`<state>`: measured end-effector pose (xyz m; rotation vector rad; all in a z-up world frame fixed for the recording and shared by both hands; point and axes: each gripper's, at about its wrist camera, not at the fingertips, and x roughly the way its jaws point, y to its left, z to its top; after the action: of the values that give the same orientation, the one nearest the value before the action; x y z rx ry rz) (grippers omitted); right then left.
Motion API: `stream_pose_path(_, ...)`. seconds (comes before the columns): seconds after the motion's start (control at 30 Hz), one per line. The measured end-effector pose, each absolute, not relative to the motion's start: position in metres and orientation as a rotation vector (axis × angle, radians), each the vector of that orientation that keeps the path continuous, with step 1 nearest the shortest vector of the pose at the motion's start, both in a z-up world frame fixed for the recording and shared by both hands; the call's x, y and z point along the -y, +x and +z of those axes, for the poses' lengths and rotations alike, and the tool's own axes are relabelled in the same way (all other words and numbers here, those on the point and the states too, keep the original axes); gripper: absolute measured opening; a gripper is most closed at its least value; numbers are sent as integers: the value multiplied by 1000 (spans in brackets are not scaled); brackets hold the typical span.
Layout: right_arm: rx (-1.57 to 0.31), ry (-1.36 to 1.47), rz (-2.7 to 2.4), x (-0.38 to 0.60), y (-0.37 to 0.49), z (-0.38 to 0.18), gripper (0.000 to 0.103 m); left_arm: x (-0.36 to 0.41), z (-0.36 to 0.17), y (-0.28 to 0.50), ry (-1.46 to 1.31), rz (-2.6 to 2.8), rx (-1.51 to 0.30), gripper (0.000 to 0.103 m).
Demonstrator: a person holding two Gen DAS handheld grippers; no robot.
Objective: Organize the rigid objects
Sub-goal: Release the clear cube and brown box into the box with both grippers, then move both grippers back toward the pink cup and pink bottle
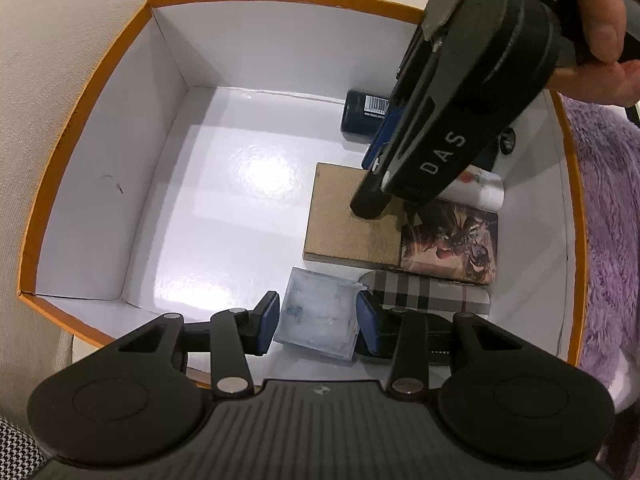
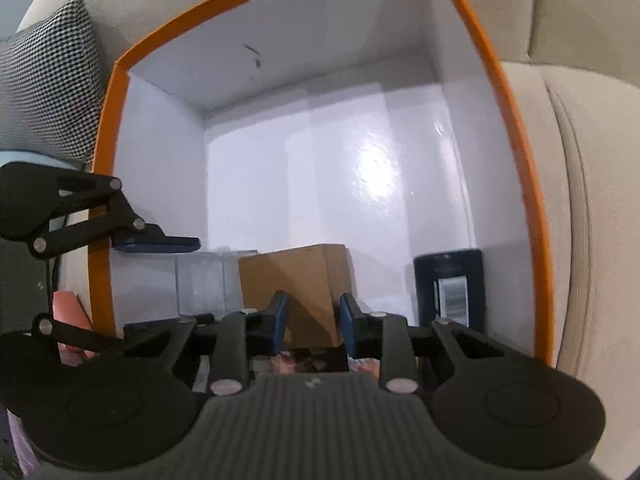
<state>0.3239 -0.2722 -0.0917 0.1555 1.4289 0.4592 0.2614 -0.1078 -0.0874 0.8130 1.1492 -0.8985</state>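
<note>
Nearest the left wrist camera, the left gripper (image 1: 318, 322) is pointed steeply down into the orange-rimmed box (image 1: 100, 64), its blue pads set at either side of a clear plastic case (image 1: 320, 320) that rests on the white floor by the near wall; the pads look to be touching the case's edges, though a firm pinch cannot be confirmed. Just beside the case, a plaid-patterned item (image 1: 432, 294) is laid flat against the same wall. Beyond these, a brown cardboard box (image 1: 348, 224) is seen side by side with a flat illustrated box (image 1: 456, 248), the two touching. Above the brown box, the right gripper (image 2: 312, 320) is angled downward, its jaws narrowed but apart, with nothing clamped; whether its tip touches the cardboard cannot be told. It is held from above by a hand (image 1: 608, 28) at the upper right. Partly hidden behind that gripper, a white cylinder with a floral print (image 1: 480, 188) is lying on its side, and a dark blue container with a barcode label (image 1: 362, 114) is placed near the far wall. Outside the box, beige upholstery (image 1: 52, 40), a purple fuzzy fabric (image 1: 608, 208) and a houndstooth cushion (image 2: 48, 80) are visible
</note>
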Motion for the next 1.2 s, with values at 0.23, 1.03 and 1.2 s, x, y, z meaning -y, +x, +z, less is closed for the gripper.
stream_pose_path(0.23, -1375, 72, 467, 265, 312, -79, 30, 101, -71, 252, 749, -882, -1105, 52)
stream_pose_path(1.03, -1071, 49, 676, 161, 176, 11, 32, -64, 14, 119, 212, -296, -1017, 52)
stream_pose_path(1.2, -1066, 21, 632, 136, 136, -4, 34, -90, 2, 83, 62, -124, -1021, 52)
